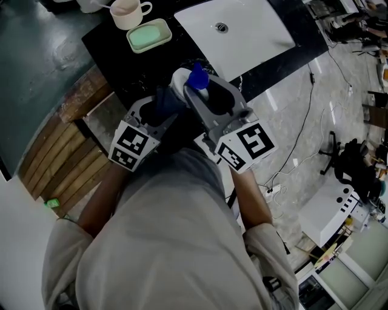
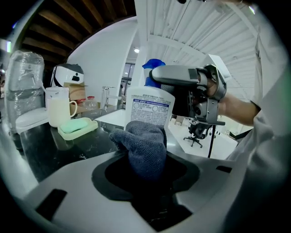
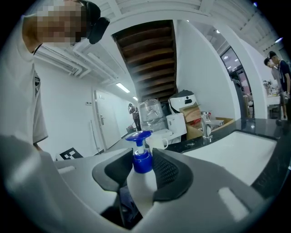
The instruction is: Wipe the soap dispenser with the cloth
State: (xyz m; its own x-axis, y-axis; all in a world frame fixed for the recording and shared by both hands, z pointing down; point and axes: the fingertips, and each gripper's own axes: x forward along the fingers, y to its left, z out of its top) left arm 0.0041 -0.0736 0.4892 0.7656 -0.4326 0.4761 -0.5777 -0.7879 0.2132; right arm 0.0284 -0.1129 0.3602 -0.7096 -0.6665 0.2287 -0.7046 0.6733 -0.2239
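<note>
The soap dispenser is a white bottle with a blue pump top and a printed label. My right gripper is shut on its upper body, just under the pump, and holds it above the black counter. In the head view the bottle shows between both grippers. A dark grey-blue cloth is bunched in my left gripper, which is shut on it. The cloth presses against the bottle's lower front, below the label. From the left gripper view, my right gripper reaches in from the right at the bottle's neck.
On the black counter stand a green soap dish and a pale mug. A white sink basin lies to the right, with a tap behind it. A cable trails over the floor at the right.
</note>
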